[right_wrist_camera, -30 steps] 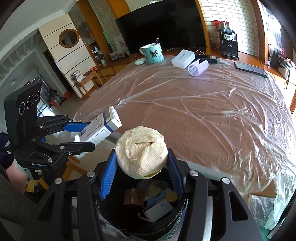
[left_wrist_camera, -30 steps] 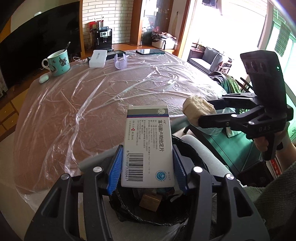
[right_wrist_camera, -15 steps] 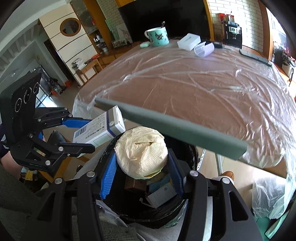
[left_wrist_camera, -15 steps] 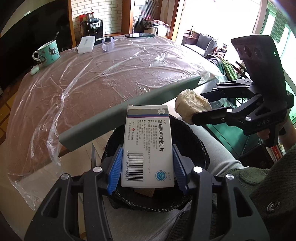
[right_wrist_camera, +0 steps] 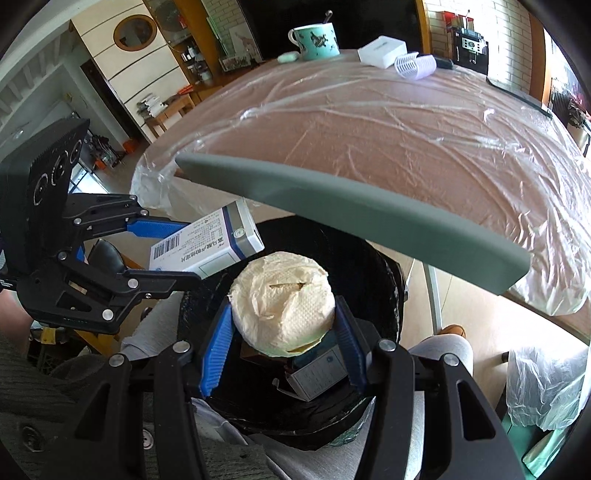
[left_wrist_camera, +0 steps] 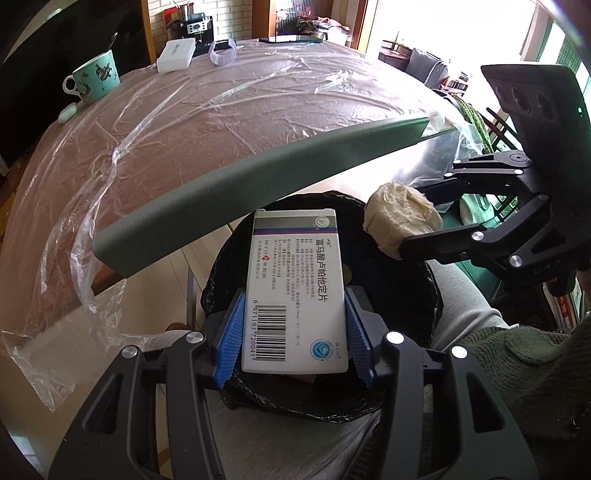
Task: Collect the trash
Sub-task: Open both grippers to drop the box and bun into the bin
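Left tongs (left_wrist_camera: 293,325) clamp the medicine box (left_wrist_camera: 295,291), right tongs (right_wrist_camera: 282,338) clamp the tissue wad (right_wrist_camera: 282,301), both poised over the black-lined bin (right_wrist_camera: 373,258) below the counter (right_wrist_camera: 369,129), ready for dropping.

Beyond the fingertips spreads a round brown table (left_wrist_camera: 229,122) under wrinkled clear plastic sheeting (right_wrist_camera: 424,122), its grey edge trim (right_wrist_camera: 351,218) just past them. Far past the tips stand a white brick wall (left_wrist_camera: 236,16) and a dark screen (right_wrist_camera: 332,11). Bright windows (left_wrist_camera: 461,26) lie right of the fingers, pale floor (left_wrist_camera: 122,306) left.
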Available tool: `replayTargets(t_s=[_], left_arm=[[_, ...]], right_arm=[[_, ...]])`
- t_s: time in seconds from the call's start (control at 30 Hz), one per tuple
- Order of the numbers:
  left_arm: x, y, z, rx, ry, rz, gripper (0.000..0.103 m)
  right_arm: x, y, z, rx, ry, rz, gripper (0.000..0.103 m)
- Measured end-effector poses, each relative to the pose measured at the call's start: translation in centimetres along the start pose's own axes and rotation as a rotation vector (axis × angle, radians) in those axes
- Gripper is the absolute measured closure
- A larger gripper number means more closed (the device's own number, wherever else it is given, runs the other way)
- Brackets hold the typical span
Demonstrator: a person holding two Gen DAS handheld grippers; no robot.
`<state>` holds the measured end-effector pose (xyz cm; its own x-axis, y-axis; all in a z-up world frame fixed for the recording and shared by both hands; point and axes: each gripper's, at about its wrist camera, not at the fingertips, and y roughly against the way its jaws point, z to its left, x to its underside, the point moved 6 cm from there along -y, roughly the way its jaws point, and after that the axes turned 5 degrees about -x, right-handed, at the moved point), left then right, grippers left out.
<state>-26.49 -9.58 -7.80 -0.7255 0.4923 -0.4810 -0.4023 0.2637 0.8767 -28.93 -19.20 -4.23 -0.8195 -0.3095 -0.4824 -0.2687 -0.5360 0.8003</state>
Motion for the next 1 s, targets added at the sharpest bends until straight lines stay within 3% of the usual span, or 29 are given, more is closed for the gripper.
replayTargets(t_s=[0.47, 0.5, 0.57, 0.7, 0.8, 0.87, 0.9, 1.0], left_arm=[[0.1, -2.6, 0.4, -0.021, 0.009, 0.033, 0.051], [0.0, -2.4, 0.3, -0.008, 0.002, 0.017, 0.043], [-0.1, -2.0, 0.5, -0.013, 0.004, -0.006, 0.025], [-0.6, -0.8, 1.0, -0.003, 0.027, -0.030, 0.023], [-1.9, 1.9, 1.6, 0.018, 0.054, -0.104, 0.023], [-3.4, 3.9, 2.2, 0.024, 0.064, -0.174, 0.022], [-4.4, 5.0, 2.9, 0.007, 0.072, -0.218, 0.013], [-7.9, 7.6, 5.4, -0.094, 0.110, -0.346, 0.004]], right_arm=[[0.7, -2.2, -1.2, 0.042, -0.003, 0.040, 0.049], [0.7, -2.1, -1.1, 0.046, 0.006, 0.033, 0.049], [0.6, -1.7, -1.2, 0.061, 0.003, 0.016, 0.032], [-0.3, 0.2, -1.1, 0.045, -0.018, -0.045, 0.029], [-2.2, 3.0, -0.8, 0.056, -0.003, -0.135, 0.027], [-4.1, 5.1, -1.1, 0.096, 0.000, -0.221, 0.016], [-5.1, 5.9, -1.3, 0.118, -0.006, -0.260, 0.013], [-8.9, 7.6, -3.1, 0.178, -0.056, -0.361, 0.005]])
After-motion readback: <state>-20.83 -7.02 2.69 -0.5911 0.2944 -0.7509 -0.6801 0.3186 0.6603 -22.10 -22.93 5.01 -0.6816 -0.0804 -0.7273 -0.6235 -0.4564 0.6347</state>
